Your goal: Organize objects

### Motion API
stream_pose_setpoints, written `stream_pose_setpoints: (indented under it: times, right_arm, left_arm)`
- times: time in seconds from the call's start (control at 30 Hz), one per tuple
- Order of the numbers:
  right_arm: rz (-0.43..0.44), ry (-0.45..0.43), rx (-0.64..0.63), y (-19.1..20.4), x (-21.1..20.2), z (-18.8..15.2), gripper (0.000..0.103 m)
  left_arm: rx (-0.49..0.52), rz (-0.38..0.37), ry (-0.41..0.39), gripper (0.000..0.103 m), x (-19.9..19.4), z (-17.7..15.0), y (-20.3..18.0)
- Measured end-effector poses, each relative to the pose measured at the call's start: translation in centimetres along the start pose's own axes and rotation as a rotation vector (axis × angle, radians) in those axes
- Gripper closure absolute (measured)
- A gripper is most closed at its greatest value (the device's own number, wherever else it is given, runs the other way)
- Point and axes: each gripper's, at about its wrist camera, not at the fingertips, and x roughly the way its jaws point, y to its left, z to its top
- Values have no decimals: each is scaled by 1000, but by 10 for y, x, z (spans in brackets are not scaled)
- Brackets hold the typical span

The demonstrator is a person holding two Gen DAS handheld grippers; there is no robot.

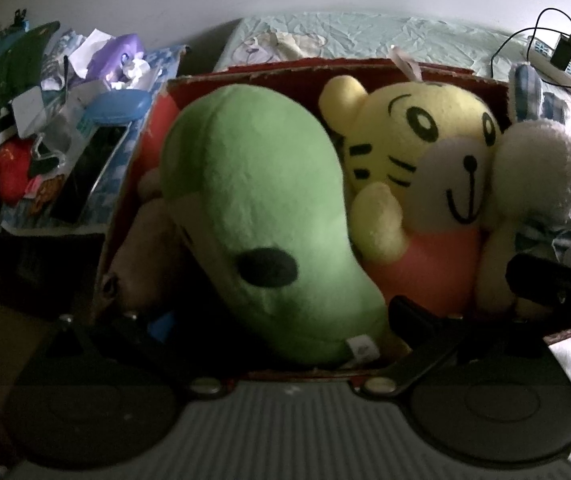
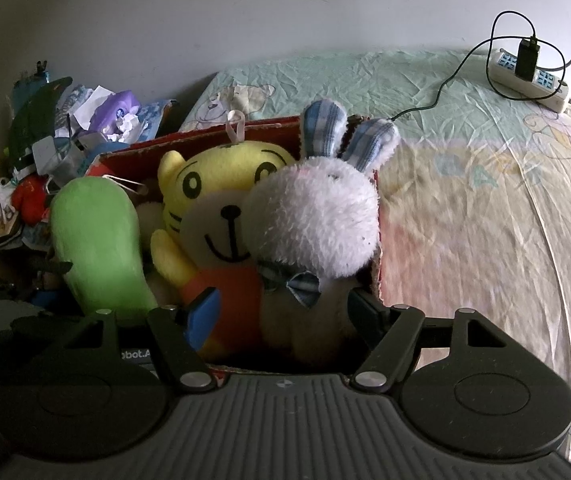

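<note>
Left wrist view puts your left gripper (image 1: 281, 312) at the near edge of the red box (image 1: 325, 70), fingers spread wide on either side of the green plush (image 1: 253, 208) without clamping it. Its left finger is lost in shadow low in the box. That view alone shows a brown plush (image 1: 141, 264) wedged under the green one at the box's left wall. The green plush lies long-ways, its tagged end toward you and its rounded end up toward the far left corner.

Your right gripper (image 2: 285, 316) shows best in the right wrist view: fingers apart, the white rabbit plush (image 2: 317, 220) between them at the box's right wall, and you cannot tell whether the pads touch it. The rabbit sits upright, checked ears pointing up past the far rim, its face turned away. Between rabbit and green plush the yellow tiger plush (image 2: 213, 200) sits upright, facing you.

Beyond the box, only that view shows the bedsheet (image 2: 465, 200) whole, with the power strip (image 2: 529, 76) at its far right corner. Left of the box, the clutter pile (image 2: 69, 128) is too jumbled to sort out.
</note>
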Motion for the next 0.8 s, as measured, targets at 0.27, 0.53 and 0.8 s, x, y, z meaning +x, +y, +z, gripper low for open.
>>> stream_pose_setpoints:
  times: [0.27,0.53,0.8]
  right_arm:
    - [4,1,-5,0,1,1,27]
    - [4,0,-4,0,1,1,27]
    - [3,0,-5,0,1,1,27]
  left_arm:
    - [-5,0,2,0,0,0,1]
    - [-3,3,0,0,0,-1,2]
    - [-2,5,-8,0,1,0,3]
